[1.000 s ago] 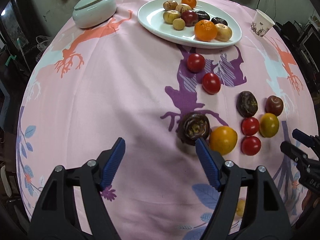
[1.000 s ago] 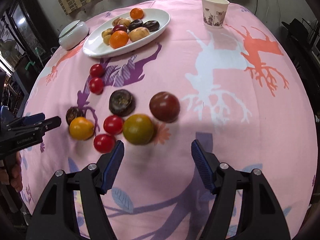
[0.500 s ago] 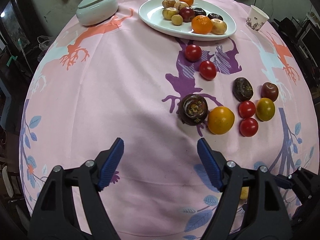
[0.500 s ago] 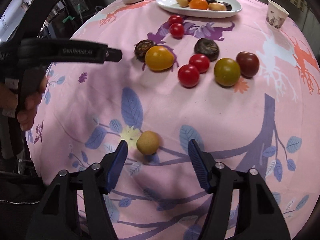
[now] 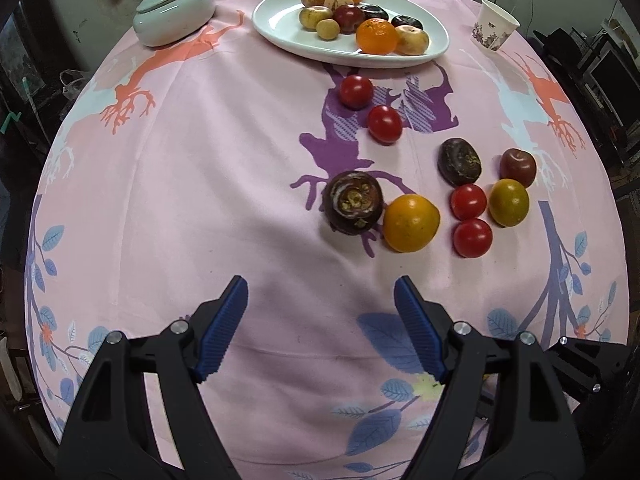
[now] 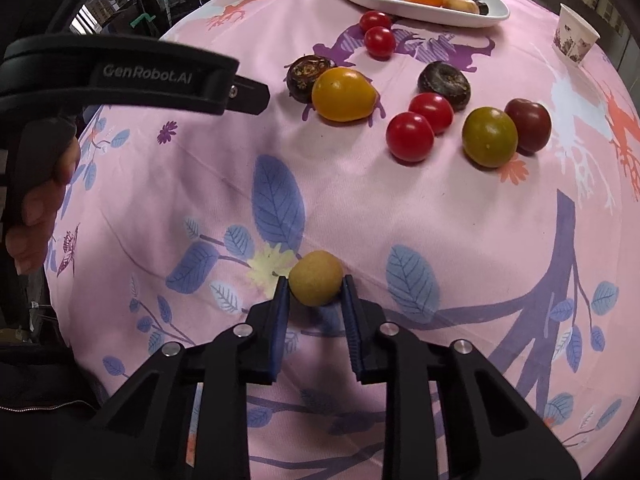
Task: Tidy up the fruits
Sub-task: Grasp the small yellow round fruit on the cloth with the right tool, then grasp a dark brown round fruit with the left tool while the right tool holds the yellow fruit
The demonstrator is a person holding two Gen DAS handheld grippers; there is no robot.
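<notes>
Right wrist view | right gripper (image 6: 314, 290) fingers pinching small round tan fruit (image 6: 315, 283) | left gripper (image 5: 320, 300) fingers wide, empty | step: pickup | next: carry to white oval plate (image 6: 494, 14).

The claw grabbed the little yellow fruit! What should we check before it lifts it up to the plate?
1. Right gripper shut on the small yellow fruit: ok, a blue pad sits on each side.
2. Grip centred on the fruit: cannot tell, it sits at the fingertips.
3. Fruit lifted off the tablecloth: cannot tell.
4. Room on the white plate: ok, its left part is bare.
5. Way to the plate: not ok, the orange fruit and red tomatoes lie between, so go above them.
6. Left gripper out of the way: ok, open, holding nothing.
</notes>
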